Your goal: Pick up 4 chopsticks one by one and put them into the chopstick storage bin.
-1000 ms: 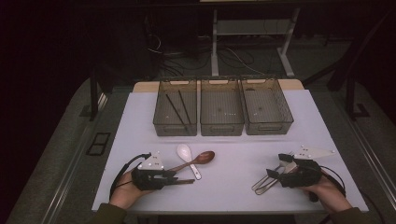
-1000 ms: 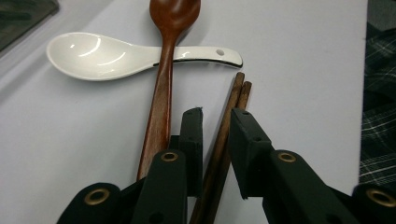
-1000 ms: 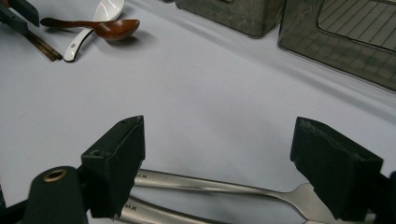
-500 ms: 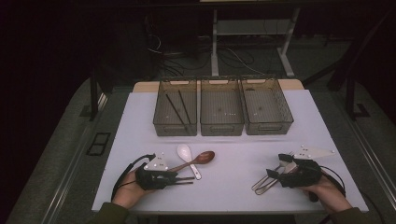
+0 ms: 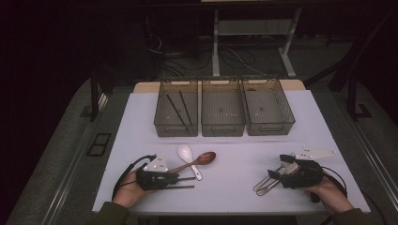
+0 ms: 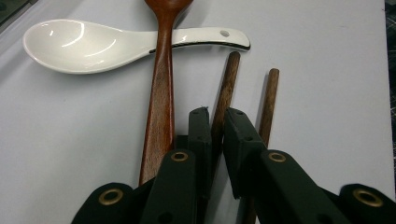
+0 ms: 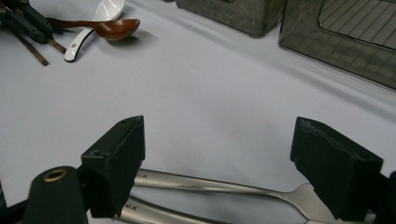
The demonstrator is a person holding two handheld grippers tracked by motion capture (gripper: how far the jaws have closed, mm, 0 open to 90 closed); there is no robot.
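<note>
the left gripper is clamped on a dark chopstick, just right of the wooden spoon that crosses the white spoon. a second chopstick lies beside. the right gripper stands with jaws wide apart over the metal cutlery.

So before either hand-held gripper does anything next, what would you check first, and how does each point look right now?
1. Left hand-held gripper has a chopstick between its jaws: ok, the jaws are closed on one.
2. Second chopstick free of the grip: ok, it lies outside the jaws.
3. Wooden spoon free to stay put: cannot tell; it lies across the white spoon close beside the jaws.
4. Right hand-held gripper open: ok, its jaws stand wide over the metal cutlery.
5. Left tray ready: ok, it already holds dark chopsticks.
</note>
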